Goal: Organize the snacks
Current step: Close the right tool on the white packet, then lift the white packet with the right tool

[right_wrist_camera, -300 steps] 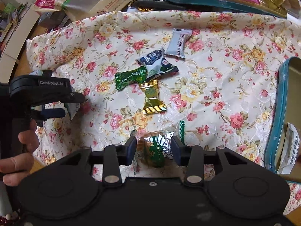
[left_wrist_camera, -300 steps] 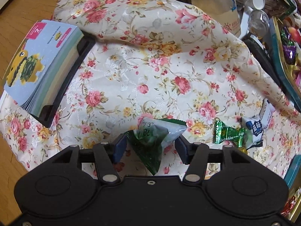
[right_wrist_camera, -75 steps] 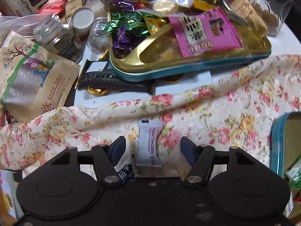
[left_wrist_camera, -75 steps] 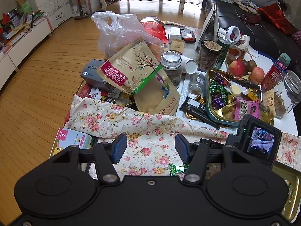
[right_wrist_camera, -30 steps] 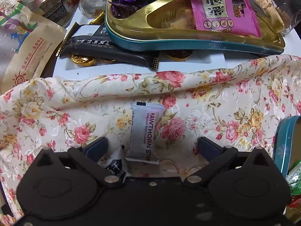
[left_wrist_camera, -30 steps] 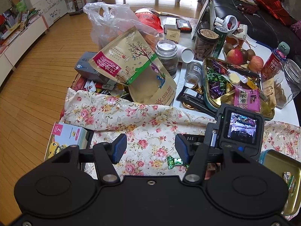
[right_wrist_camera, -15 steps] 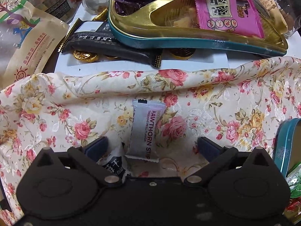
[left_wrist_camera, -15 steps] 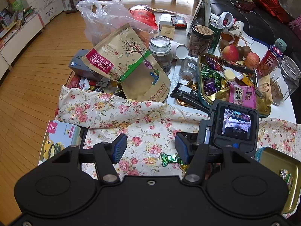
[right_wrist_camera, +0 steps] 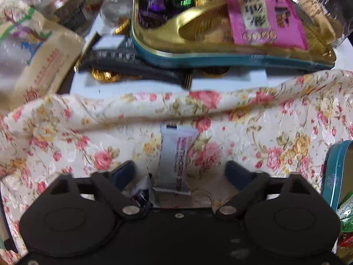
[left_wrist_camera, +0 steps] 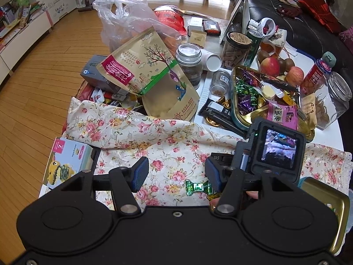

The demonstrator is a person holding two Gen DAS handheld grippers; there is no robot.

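Observation:
A white hawthorn strip packet (right_wrist_camera: 176,159) lies on the floral cloth (right_wrist_camera: 275,123), between the wide-open jaws of my right gripper (right_wrist_camera: 179,174), which is low over it. A dark blue-and-white snack (right_wrist_camera: 142,195) lies by its left finger. My left gripper (left_wrist_camera: 175,174) is open and empty, held high above the cloth. A green wrapped candy (left_wrist_camera: 196,186) lies by its right finger, beside the right gripper's body (left_wrist_camera: 275,152). A teal tin (right_wrist_camera: 333,172) with a gold inside (left_wrist_camera: 324,201) sits at the right and holds a green packet (right_wrist_camera: 347,212).
A gold heart-shaped tray (left_wrist_camera: 247,112) of candies and a pink packet (right_wrist_camera: 267,17) stands beyond the cloth. A black packet with gold coins (right_wrist_camera: 123,64), kraft snack bags (left_wrist_camera: 141,66), jars (left_wrist_camera: 189,64), apples (left_wrist_camera: 270,66) and a card box (left_wrist_camera: 68,161) crowd the table.
My right gripper has dropped lower over the white packet and its jaws have narrowed a little. My left gripper has drifted slightly; it stays open.

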